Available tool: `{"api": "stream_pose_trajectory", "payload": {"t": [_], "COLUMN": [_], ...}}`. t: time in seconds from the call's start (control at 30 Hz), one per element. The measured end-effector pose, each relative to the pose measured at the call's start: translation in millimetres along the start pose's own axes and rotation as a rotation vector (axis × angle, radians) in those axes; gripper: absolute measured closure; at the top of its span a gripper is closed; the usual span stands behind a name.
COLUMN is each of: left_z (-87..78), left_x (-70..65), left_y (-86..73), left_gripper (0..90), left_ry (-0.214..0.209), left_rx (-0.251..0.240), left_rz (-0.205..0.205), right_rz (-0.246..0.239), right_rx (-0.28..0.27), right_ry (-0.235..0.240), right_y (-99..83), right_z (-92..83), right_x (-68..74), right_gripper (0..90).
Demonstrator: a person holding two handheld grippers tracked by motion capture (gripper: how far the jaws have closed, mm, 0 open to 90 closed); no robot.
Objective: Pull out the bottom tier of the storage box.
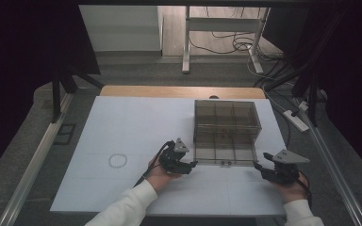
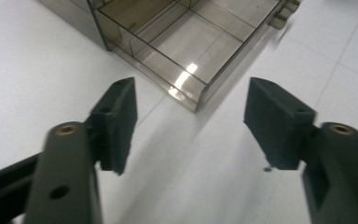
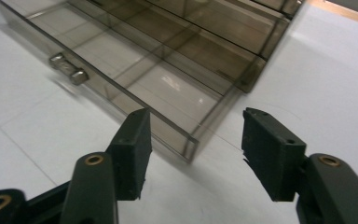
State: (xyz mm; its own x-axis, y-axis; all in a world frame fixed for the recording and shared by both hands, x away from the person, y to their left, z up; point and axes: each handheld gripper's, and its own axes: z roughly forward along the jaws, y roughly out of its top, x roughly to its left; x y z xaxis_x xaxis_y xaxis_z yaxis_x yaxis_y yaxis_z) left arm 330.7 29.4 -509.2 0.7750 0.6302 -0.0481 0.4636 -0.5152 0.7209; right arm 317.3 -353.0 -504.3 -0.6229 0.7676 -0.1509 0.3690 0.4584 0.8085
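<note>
Smoky clear drawer box (image 1: 225, 123) with its drawer (image 1: 225, 149) pulled out, left gripper (image 1: 192, 164) spread by its near left corner, right gripper (image 1: 257, 165) spread by its near right corner, both holding nothing

Both forearms reach forward, each hand gripping a claw held low. The left claw (image 1: 194, 164) points right, the right claw (image 1: 256, 165) left; jaws on both stand apart, nothing between them.

We can read no text, label, brand, number or sign in these views. The smoky clear box (image 1: 225, 133) carries no lettering on its walls, and the white table board (image 1: 122, 122) bears thin drawn lines and one drawn circle (image 1: 118, 161), with no words.
</note>
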Motion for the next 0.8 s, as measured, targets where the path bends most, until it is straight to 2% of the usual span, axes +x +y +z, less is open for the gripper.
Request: {"api": "stream_pose_trajectory", "payload": {"t": [0.3,0.5,0.8], "left_z": [-25.5,-43.3,-58.0], "left_x": [3.7,7.9,16.5], "left_y": [-1.4,-5.2,-13.3], "left_gripper": [28.1,26.6,24.1], "left_ry": [-0.002,-0.009,-0.012], "left_rx": [-0.018,-0.027,-0.029], "left_rz": [0.006,-0.008,-0.038], "right_rz": [-0.012,-0.023,-0.021], "right_rx": [-0.03,-0.039,-0.052], "right_ry": [0.046,0.063,0.081], "right_y": [3.8,5.9,5.3], "right_z": [1.0,2.7,2.0], "right_x": [3.3,6.3,9.4], "right_gripper": [38.2,37.3,35.2]}}
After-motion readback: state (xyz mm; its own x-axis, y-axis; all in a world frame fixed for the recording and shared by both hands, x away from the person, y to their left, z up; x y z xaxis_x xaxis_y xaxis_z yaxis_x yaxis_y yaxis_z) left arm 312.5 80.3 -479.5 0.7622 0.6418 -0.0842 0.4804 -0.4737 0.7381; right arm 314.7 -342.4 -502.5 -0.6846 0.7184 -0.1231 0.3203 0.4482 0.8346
